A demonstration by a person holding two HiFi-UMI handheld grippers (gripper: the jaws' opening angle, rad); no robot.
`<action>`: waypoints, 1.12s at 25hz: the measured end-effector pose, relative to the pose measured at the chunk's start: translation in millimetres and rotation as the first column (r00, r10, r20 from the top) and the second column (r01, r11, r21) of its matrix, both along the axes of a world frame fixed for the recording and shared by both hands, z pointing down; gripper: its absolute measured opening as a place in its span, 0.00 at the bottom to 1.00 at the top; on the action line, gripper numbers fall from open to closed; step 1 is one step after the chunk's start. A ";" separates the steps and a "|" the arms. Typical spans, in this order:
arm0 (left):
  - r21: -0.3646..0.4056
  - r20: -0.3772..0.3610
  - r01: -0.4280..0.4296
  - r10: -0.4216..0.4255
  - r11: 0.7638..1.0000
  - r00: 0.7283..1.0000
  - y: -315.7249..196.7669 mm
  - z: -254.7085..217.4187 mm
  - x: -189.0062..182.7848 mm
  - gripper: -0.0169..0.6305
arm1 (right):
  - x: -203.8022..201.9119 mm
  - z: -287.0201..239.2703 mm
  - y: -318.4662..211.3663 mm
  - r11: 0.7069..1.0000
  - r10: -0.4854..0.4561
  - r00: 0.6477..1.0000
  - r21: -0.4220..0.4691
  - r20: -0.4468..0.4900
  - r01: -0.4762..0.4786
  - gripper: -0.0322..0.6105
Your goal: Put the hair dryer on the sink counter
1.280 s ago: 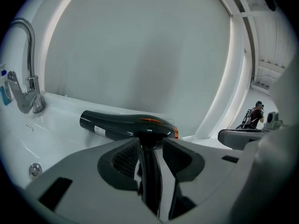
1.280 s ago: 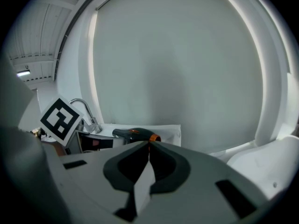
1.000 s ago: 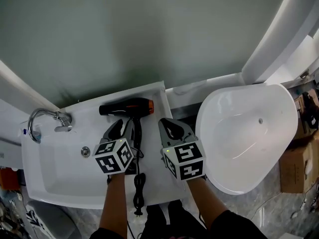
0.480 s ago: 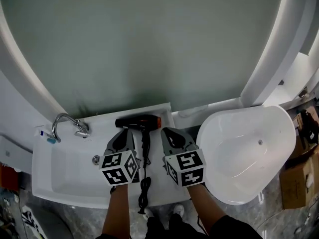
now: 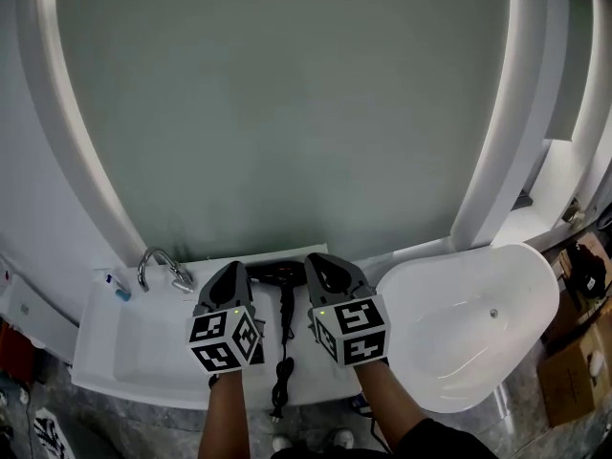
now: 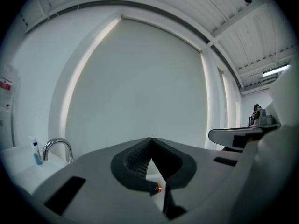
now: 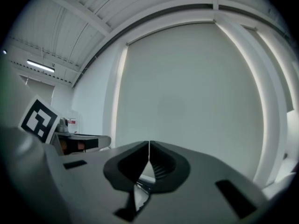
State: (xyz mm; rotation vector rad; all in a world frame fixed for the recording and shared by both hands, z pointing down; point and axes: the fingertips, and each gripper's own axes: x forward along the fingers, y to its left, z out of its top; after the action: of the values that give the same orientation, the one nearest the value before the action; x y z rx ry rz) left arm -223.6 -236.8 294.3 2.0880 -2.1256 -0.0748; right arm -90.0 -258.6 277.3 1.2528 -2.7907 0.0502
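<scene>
Black hair dryer (image 5: 277,273) on sink counter (image 5: 298,376), now farther below

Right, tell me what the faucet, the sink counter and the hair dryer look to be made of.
Faucet: polished metal, probably chromed; it glints with bright reflections.
Sink counter: glossy white ceramic or perhaps cast resin; it looks smooth and seamless, with a soft sheen.
Hair dryer: black plastic, apparently matte, with an orange ring at one end; only partly in view.

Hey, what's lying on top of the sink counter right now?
A black hair dryer lies on the sink counter, its cord trailing to the front edge. The left gripper and right gripper, held above it, hide both barrel ends from the head view.
</scene>
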 end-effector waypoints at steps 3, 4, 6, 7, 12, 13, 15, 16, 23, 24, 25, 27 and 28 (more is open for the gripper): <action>0.058 0.029 -0.004 0.002 0.998 1.000 14.4 -29.2 1.5 0.04 | -1.2 -24.9 11.8 0.999 -0.003 1.000 0.051 0.011 0.002 0.08; 0.073 0.032 -0.003 0.001 0.997 0.999 19.2 -36.7 0.7 0.04 | -1.9 -30.4 15.2 0.998 -0.004 1.000 0.063 0.013 0.003 0.08; 0.096 0.029 0.002 -0.004 0.995 1.000 28.2 -48.7 -1.7 0.04 | -3.2 -38.7 21.6 0.997 -0.006 1.000 0.083 0.018 0.005 0.08; 0.106 0.028 0.004 -0.007 0.994 1.000 31.9 -53.7 -2.4 0.04 | -3.1 -42.6 24.3 0.996 -0.005 1.000 0.093 0.024 0.003 0.08; 0.147 0.015 0.024 -0.027 0.989 1.000 54.2 -64.0 1.5 0.04 | -3.1 -51.1 38.7 0.993 0.002 0.998 0.122 0.056 -0.009 0.08; 0.150 0.018 0.025 -0.028 0.988 0.999 57.1 -62.9 3.7 0.04 | -4.3 -51.8 41.4 0.992 0.000 0.999 0.129 0.055 -0.007 0.08; 0.149 0.025 0.015 -0.019 0.989 1.000 60.3 -60.1 8.2 0.04 | -6.5 -52.8 47.4 0.990 -0.006 0.998 0.138 0.056 -0.002 0.08; 0.152 0.025 0.010 -0.014 0.988 1.000 61.8 -60.4 9.0 0.04 | -7.8 -52.8 50.0 0.990 -0.009 0.998 0.140 0.058 0.000 0.08; 0.153 0.022 0.019 -0.023 0.988 0.999 64.4 -63.0 1.8 0.04 | -11.1 -46.0 52.2 0.992 -0.012 0.998 0.126 0.054 0.005 0.08; 0.153 0.026 0.023 -0.027 0.988 0.999 64.5 -62.4 1.6 0.04 | -10.3 -45.3 51.9 0.992 -0.011 0.999 0.125 0.051 0.005 0.08; 0.154 0.032 0.026 -0.031 0.988 0.999 65.2 -62.2 1.8 0.04 | -9.2 -44.2 51.9 0.992 -0.009 0.999 0.124 0.050 0.003 0.08; 0.157 0.043 0.025 -0.032 0.987 0.999 65.9 -62.6 2.7 0.04 | -7.6 -41.7 51.9 0.993 -0.005 0.999 0.118 0.049 -0.001 0.08; 0.158 0.047 0.022 -0.029 0.987 0.998 65.4 -63.0 2.8 0.04 | -7.5 -40.7 51.5 0.993 -0.003 0.999 0.116 0.048 -0.002 0.08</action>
State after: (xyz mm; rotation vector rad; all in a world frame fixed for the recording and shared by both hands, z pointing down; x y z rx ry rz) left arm -220.9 -171.3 231.4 2.1688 -2.2429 -0.2030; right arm -97.5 -207.1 236.6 1.2922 -2.8731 -0.0842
